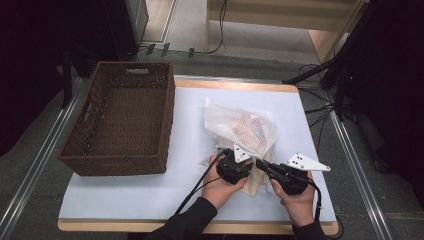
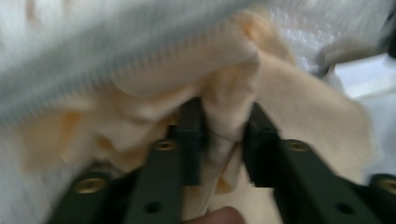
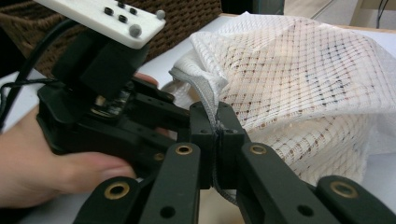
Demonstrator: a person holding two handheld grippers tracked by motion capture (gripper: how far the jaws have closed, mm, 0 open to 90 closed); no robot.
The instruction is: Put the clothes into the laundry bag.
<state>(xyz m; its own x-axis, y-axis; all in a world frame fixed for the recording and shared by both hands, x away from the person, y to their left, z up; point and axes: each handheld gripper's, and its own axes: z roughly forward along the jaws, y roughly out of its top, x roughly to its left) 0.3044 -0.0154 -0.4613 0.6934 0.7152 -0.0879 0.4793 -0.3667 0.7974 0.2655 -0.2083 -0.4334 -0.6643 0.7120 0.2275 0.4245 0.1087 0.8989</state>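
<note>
The white mesh laundry bag [image 1: 241, 129] lies on the desk [image 1: 150, 195] just to the right of the brown wicker basket [image 1: 120, 122], its long axis running from the far side of the desk toward the person, with its open mouth at the near end. Both tongs meet at that mouth. The right tongs [image 3: 217, 133] are pressed together on the bag's grey zipper edge [image 3: 205, 95], pinching the rim and holding it up. The left tongs [image 2: 223, 135] sit just beside them, nearer the basket, and are clamped on a fold of the cream cloth [image 2: 233, 100] that bunches at the opening; the jaws stand only as far apart as that fold is thick. The rest of the cloth shows as a pale orange mass through the mesh, farther from the person. So the cloth lies straight ahead of the left tongs, along the bag's length, and the basket stands off to that same hand's side. I judge the next move turns on this line: the left hand works the cloth along the bag's axis while the right keeps the mouth held.
</note>
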